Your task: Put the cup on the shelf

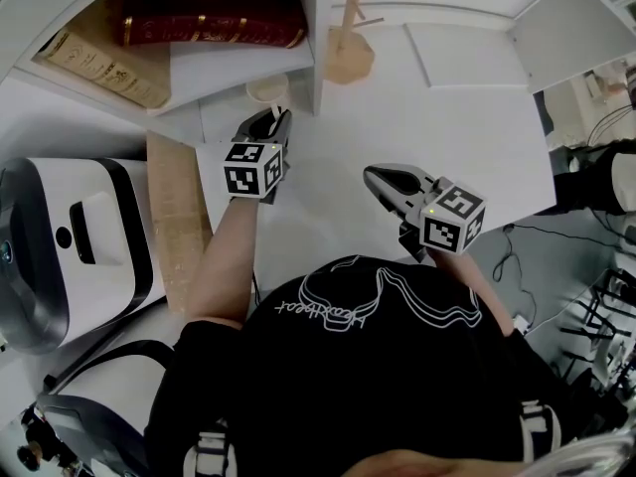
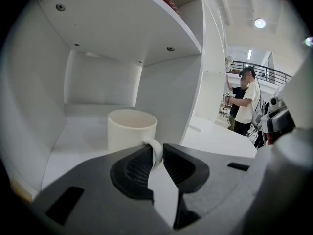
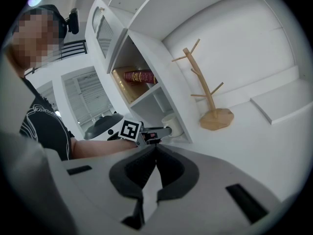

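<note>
A cream cup [image 2: 131, 130] stands upright on the floor of the white shelf's lowest compartment [image 2: 80, 131]. In the head view only the cup's rim [image 1: 266, 88] shows under the shelf edge. My left gripper [image 2: 157, 155] reaches into that compartment and is shut on the cup's handle [image 2: 156, 150], which sits between its ribbed pads. My right gripper [image 1: 371, 175] hangs over the white table to the right, away from the shelf, shut with nothing in it. From the right gripper view the left gripper [image 3: 161, 130] and the cup [image 3: 172, 124] show at the shelf's foot.
A wooden mug tree [image 1: 348, 56] stands just right of the shelf's side wall. Books [image 1: 204, 13] lie in the compartment above. A white appliance [image 1: 70, 246] and a wooden board [image 1: 177, 217] are at the left. A person [image 2: 244, 104] stands far off.
</note>
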